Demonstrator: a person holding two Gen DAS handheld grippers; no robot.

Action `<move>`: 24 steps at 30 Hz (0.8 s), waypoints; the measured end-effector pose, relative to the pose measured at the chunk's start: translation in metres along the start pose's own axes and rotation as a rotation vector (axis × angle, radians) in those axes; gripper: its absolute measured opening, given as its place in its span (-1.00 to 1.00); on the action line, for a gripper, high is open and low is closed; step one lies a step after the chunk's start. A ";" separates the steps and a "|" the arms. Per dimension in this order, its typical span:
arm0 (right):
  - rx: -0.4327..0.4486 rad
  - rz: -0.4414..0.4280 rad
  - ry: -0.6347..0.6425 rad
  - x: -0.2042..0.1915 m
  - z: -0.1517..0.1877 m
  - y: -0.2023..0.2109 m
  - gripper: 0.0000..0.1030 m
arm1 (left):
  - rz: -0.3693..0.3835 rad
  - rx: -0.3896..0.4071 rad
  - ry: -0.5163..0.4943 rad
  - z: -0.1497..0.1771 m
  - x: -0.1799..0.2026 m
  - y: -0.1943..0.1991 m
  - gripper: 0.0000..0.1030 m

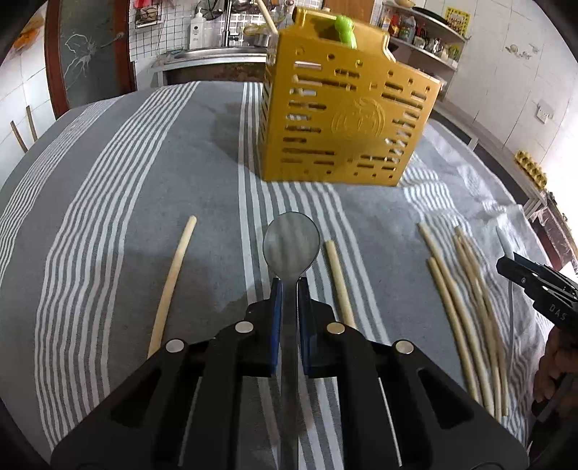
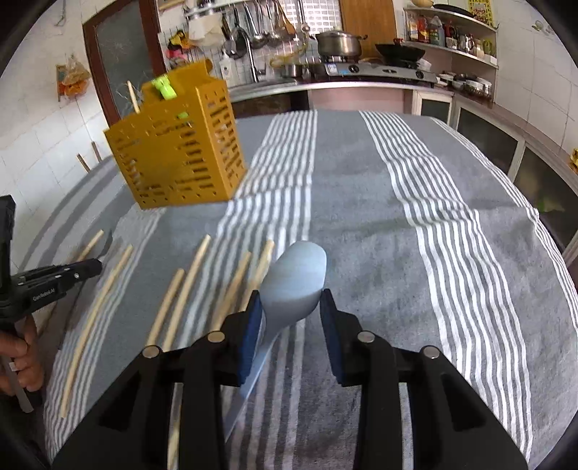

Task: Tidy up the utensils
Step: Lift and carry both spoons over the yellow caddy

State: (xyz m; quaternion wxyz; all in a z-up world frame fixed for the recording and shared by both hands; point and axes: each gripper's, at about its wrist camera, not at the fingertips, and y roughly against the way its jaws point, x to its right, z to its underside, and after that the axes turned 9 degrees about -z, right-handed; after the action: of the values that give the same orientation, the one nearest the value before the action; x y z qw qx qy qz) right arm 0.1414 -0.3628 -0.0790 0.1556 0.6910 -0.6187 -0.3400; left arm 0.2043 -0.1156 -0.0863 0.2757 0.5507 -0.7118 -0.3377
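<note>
A yellow slotted utensil holder (image 1: 343, 119) stands on the striped cloth, with a green item (image 1: 345, 29) and a chopstick in it; it also shows in the right wrist view (image 2: 177, 144). My left gripper (image 1: 290, 285) is shut on the handle of a metal spoon (image 1: 291, 242), bowl pointing forward. My right gripper (image 2: 290, 300) is open around the bowl of another spoon (image 2: 296, 278), whose handle runs back under the left finger. Several wooden chopsticks (image 1: 458, 307) lie on the cloth between the grippers (image 2: 188, 285).
One chopstick (image 1: 171, 282) lies left of the left gripper, another (image 1: 339, 282) just right of it. The grey striped tablecloth (image 2: 397, 217) covers the table. A kitchen counter with sink, stove and shelves runs behind (image 2: 361, 72).
</note>
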 end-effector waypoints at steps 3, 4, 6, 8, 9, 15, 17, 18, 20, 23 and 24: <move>0.042 -0.020 0.003 -0.002 -0.003 0.009 -0.35 | 0.008 0.033 0.010 -0.002 0.000 0.008 -0.85; 0.055 -0.020 0.005 -0.003 -0.004 0.012 -0.35 | 0.010 0.041 0.013 -0.002 0.000 0.011 -0.85; 0.087 -0.038 0.007 -0.004 -0.006 0.018 -0.35 | 0.017 0.062 0.024 -0.004 -0.001 0.018 -0.85; 0.114 -0.037 0.016 -0.006 -0.009 0.025 -0.35 | 0.017 0.081 0.024 -0.005 -0.002 0.024 -0.85; 0.123 -0.039 0.020 -0.007 -0.009 0.026 -0.35 | 0.013 0.088 0.025 -0.006 -0.002 0.026 -0.85; 0.173 -0.047 0.034 -0.009 -0.011 0.040 -0.35 | 0.009 0.125 0.037 -0.008 -0.006 0.039 -0.85; 0.184 -0.049 0.040 -0.011 -0.011 0.043 -0.35 | 0.006 0.137 0.039 -0.009 -0.007 0.044 -0.85; 0.189 -0.051 0.042 -0.011 -0.011 0.044 -0.35 | 0.006 0.142 0.038 -0.009 -0.008 0.046 -0.85; 0.206 -0.049 0.048 -0.013 -0.012 0.048 -0.35 | 0.004 0.149 0.039 -0.009 -0.010 0.049 -0.85; 0.227 -0.055 0.055 -0.014 -0.013 0.053 -0.35 | 0.004 0.153 0.037 -0.009 -0.010 0.051 -0.85; 0.233 -0.057 0.057 -0.014 -0.013 0.054 -0.35 | 0.004 0.154 0.037 -0.009 -0.010 0.052 -0.85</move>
State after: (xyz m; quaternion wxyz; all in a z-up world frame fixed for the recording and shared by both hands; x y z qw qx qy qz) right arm 0.1098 -0.3623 -0.0313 0.0820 0.7311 -0.6293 -0.2505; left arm 0.1826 -0.0991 -0.0404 0.2461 0.5748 -0.7318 -0.2711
